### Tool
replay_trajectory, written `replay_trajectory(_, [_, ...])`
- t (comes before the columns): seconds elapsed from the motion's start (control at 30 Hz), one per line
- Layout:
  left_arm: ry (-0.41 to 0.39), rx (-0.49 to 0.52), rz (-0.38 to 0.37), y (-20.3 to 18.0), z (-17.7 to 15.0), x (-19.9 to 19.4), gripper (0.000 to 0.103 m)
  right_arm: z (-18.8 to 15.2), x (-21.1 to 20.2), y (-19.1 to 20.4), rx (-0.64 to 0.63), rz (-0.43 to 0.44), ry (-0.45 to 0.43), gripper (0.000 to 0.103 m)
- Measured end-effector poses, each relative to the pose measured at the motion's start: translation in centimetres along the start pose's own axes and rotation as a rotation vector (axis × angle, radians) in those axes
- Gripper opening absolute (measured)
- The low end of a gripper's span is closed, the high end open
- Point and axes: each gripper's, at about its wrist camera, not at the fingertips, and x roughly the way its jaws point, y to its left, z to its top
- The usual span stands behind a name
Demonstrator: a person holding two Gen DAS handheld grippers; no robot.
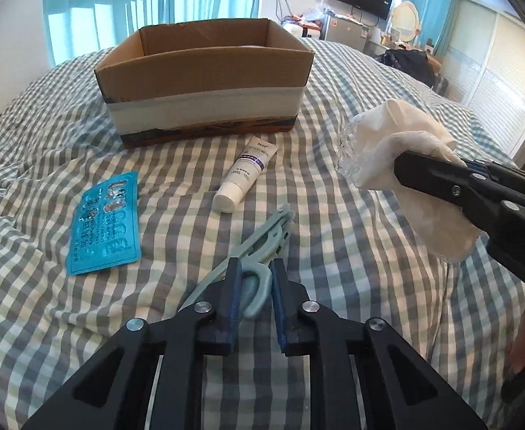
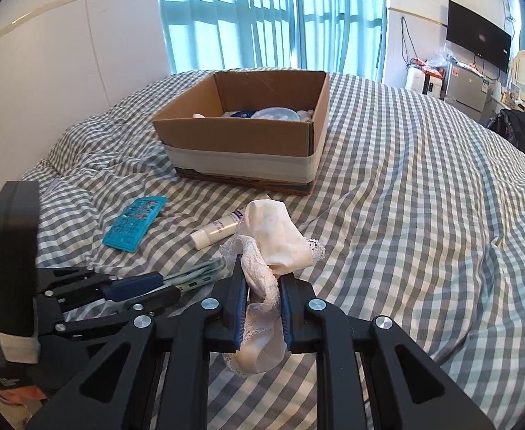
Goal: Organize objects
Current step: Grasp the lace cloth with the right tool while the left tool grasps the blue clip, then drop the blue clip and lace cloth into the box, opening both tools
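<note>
Your right gripper [image 2: 262, 283] is clamped on a white lace-trimmed sock [image 2: 277, 240], which bunches above the fingers and hangs below them, lifted clear of the gingham bedspread [image 2: 406, 215]. From the left wrist view the same sock [image 1: 398, 154] sits off to the right, held above the bed.

Your left gripper [image 1: 255, 279] is low over the bedspread with its jaws narrowly parted around the loop handle of pale green scissors [image 1: 259, 247]. The blue pads [image 1: 234, 297] flank the handle closely; whether they actually press it cannot be told.

The cardboard box [image 2: 241, 132] stands open on the bed ahead of both grippers, banded with pale tape near its base, and already holds several blue and white items. Between the box and the scissors lies a white tube [image 1: 242, 175], cap toward you. A blue blister card [image 1: 106, 222] lies flat to the left of the tube, well apart from the box.
</note>
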Motion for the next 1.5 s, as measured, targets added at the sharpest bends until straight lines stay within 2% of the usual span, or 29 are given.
replay_trajectory(0.1, [-0.02,0.001,0.024,0.2,0.0,-0.9,0.012,-0.1,-0.9,0.5,-0.009,-0.004,-0.013,0.015])
replay_trajectory(0.37, [-0.084,-0.05,0.025,1.6,1.2,-3.8,0.01,0.1,-2.6,2.0,-0.034,0.0,-0.043,0.015])
replay_trajectory(0.57, [-0.155,-0.059,0.023,2.2,3.7,-6.2,0.01,1.2,-3.9,2.4,-0.043,0.013,-0.078,0.015])
replay_trajectory(0.77, [-0.235,-0.048,0.026,3.0,8.2,-8.1,0.01,4.8,-5.1,2.1,-0.058,0.022,-0.141,0.015])
replay_trajectory(0.97, [-0.309,-0.034,0.044,4.0,13.8,-8.7,0.01,10.5,-5.3,1.6,-0.074,0.042,-0.214,0.015])
replay_trajectory(1.2, [-0.341,-0.046,0.048,5.6,19.7,-6.5,0.01,17.0,-2.2,0.6,-0.07,0.083,-0.254,0.015])
replay_trajectory(1.37, [-0.322,-0.06,0.062,7.1,22.9,-2.8,0.01,20.4,2.4,-0.3,-0.044,0.121,-0.237,0.015])
replay_trajectory(1.5, [-0.295,-0.061,0.075,8.2,23.9,0.1,0.01,22.0,6.9,-1.2,-0.016,0.136,-0.201,0.015])
